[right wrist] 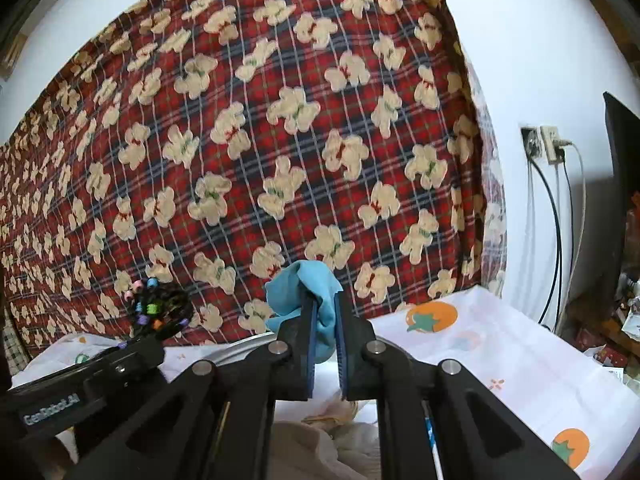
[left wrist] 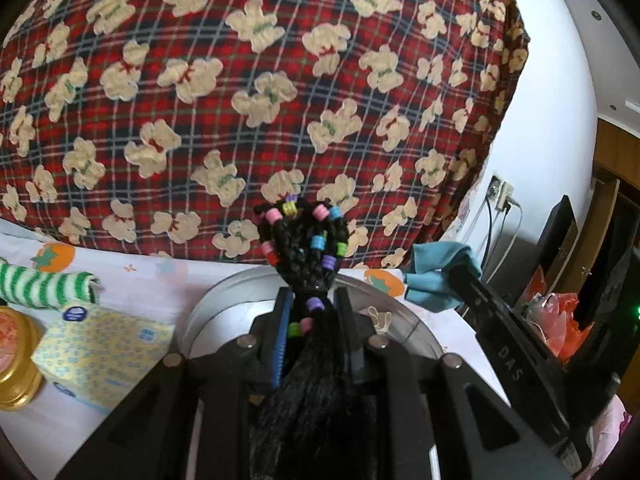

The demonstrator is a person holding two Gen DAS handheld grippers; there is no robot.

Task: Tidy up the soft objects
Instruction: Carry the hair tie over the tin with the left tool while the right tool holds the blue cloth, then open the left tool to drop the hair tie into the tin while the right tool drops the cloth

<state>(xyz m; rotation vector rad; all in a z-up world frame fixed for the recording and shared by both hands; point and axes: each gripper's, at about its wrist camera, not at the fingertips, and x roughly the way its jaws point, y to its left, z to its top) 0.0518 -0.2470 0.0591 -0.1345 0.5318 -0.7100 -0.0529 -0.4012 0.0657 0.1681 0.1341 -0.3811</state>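
My left gripper (left wrist: pixel 314 300) is shut on a black braided hairpiece with coloured beads (left wrist: pixel 304 240). Its braids stick up past the fingertips and loose black hair trails back between the fingers. Under it lies a round silver container (left wrist: pixel 224 300). My right gripper (right wrist: pixel 323 300) is shut on a crumpled blue cloth (right wrist: pixel 300 292), which bulges out above and to the left of the pads. In the left wrist view the right gripper (left wrist: pixel 456 276) shows at the right with the blue cloth (left wrist: pixel 432 276). The right wrist view shows the left gripper (right wrist: pixel 156 334) at the left with the hairpiece (right wrist: pixel 160 308).
A red plaid blanket with bears (left wrist: pixel 280 80) rises as a wall behind the white persimmon-print sheet (right wrist: pixel 500 344). At the left lie a green-striped rolled towel (left wrist: pixel 44 284), a yellow tissue pack (left wrist: pixel 104 356) and a gold-lidded jar (left wrist: pixel 16 360). Wall sockets with cables (right wrist: pixel 548 144) and a dark screen (left wrist: pixel 560 248) stand right.
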